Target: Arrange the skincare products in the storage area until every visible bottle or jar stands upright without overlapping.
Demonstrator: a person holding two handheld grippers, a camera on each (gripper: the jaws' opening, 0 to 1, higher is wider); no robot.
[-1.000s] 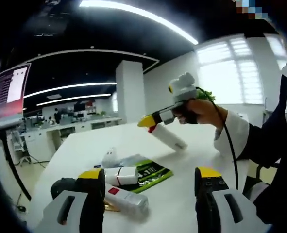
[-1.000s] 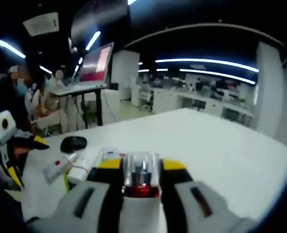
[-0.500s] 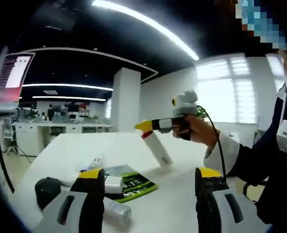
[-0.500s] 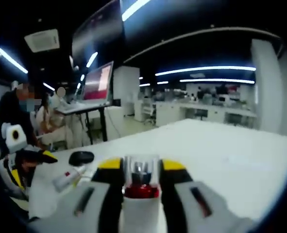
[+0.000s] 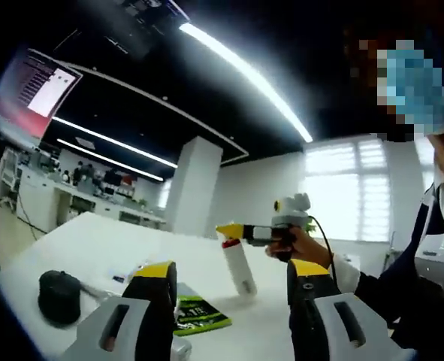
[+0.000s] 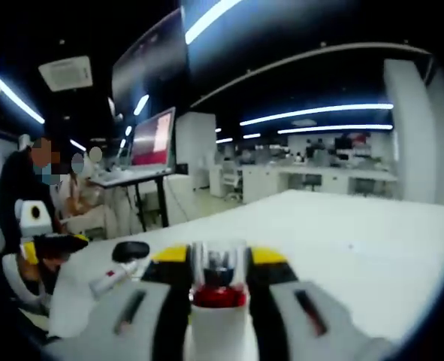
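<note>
White table (image 5: 94, 241) in an open office. The right gripper (image 6: 210, 282) has its jaws clamped on a red-collared bottle (image 5: 238, 267), nearly upright, far from the left gripper (image 5: 225, 286), whose jaws are apart. Another bottle (image 6: 113, 277) lies flat, so most work seems left.

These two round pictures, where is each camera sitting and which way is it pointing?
Left gripper view: rides on the left gripper, looking across the white table at the right gripper clamped on a white bottle; the person's hand and sleeve show.
Right gripper view: rides on the right gripper, looking over the bottle's red-banded top toward distant desks; the left gripper enters at left.
Shared: the table, the bottle, a black round object.
</note>
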